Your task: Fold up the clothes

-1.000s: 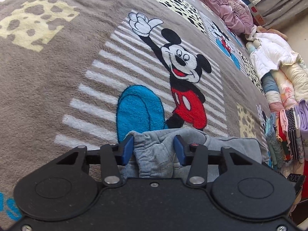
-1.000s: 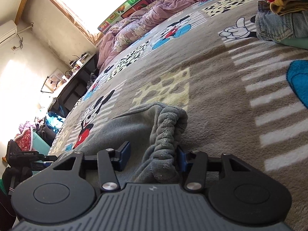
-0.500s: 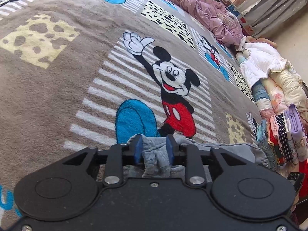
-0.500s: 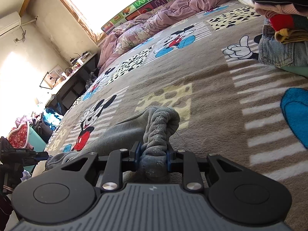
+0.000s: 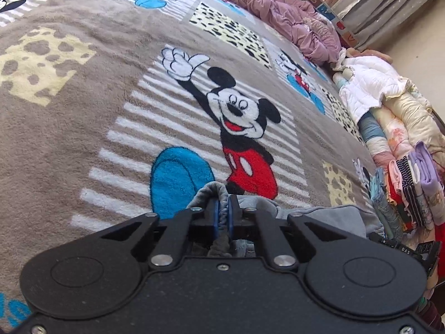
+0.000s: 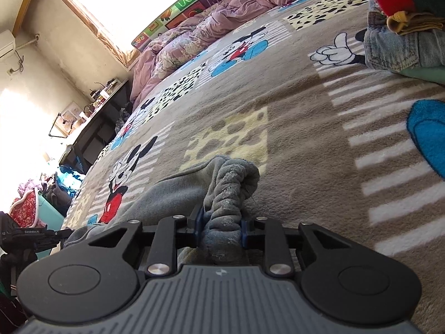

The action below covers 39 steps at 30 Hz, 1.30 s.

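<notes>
Both sets of jaws are clamped on the same grey garment point(image 6: 178, 194), a soft, pilled fleece piece with a ruched elastic band. On the left gripper point(image 5: 223, 217) the blue pads are nearly together, pinching a thin fold of the gathered edge. The right gripper point(image 6: 219, 229) squeezes a thicker, rope-like bunch of the elastic band, so its pads stand further apart. The garment lies on the plush blanket point(image 5: 69, 139), a taupe, deep-pile spread patterned with cartoon mice, white stripes and spotted yellow squares. Seen from the left wrist, the cloth's bunched end sits just below the red-shorted mouse figure point(image 5: 242, 139), beside its blue shoe. Along the blanket's right edge stands a stack of folded clothes point(image 5: 411, 183), and a crumpled mauve quilt point(image 5: 292, 19) lies at the blanket's far end.
</notes>
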Motion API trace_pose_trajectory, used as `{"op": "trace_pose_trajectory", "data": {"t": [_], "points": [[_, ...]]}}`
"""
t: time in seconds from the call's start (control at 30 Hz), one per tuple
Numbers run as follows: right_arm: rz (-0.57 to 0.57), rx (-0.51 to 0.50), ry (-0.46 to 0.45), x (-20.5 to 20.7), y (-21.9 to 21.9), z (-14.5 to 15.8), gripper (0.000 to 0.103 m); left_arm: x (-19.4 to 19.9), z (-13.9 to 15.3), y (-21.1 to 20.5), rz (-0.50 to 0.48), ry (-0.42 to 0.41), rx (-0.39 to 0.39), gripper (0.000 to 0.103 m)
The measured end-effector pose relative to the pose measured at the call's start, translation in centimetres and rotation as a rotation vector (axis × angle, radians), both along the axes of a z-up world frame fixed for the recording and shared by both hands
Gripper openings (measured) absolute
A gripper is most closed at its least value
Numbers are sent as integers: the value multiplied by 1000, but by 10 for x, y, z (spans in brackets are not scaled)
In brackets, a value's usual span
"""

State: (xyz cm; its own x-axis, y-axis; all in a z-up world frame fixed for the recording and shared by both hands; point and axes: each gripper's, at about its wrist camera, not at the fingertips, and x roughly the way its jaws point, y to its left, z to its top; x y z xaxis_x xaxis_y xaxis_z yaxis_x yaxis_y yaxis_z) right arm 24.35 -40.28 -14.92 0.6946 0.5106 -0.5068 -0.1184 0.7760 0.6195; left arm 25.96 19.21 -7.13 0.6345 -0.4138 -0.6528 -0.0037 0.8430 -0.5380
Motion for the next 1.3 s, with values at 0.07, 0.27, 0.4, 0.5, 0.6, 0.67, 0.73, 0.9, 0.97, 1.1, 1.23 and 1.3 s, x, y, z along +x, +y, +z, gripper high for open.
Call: {"op": "trace_pose_trajectory", "data": {"t": [0.07, 0.27, 0.4, 0.5, 0.6, 0.67, 0.73, 0.9, 0.97, 1.1, 1.23, 1.3], "points": [[0, 26, -15, -1, -7, 9, 25, -3, 5, 8, 21, -38, -23, 3], [4, 106, -41, 2, -27, 36, 19, -5, 10, 20, 82, -98, -64, 3], [26, 83, -19, 6, -34, 43, 19, 2, -1, 18, 83, -77, -57, 3], [29, -34, 59, 15, -27, 27, 19, 11, -12, 14, 81, -35, -45, 4], [16, -108, 91, 16, -23, 14, 37, 15, -19, 17, 92, 33, -44, 7], [12, -141, 99, 18, -21, 8, 48, 8, -9, 20, 88, 8, 12, 11], [23, -151, 89, 24, -19, 9, 67, 2, 2, 22, 78, -23, 60, 12], [52, -178, 64, 39, -15, 9, 67, 6, 15, 21, 32, -41, 64, 38], [64, -189, 54, 45, -13, 10, 67, 14, 11, 12, 3, -10, 83, 39], [80, -197, 23, 54, -11, 13, 41, 28, -4, -8, -52, 38, 185, 29], [86, -184, -24, 59, -9, 21, 31, 31, -7, -13, -63, 3, 234, 1], [89, -177, -47, 61, -8, 24, 31, 25, 1, 0, -21, -86, 184, 1]]}}
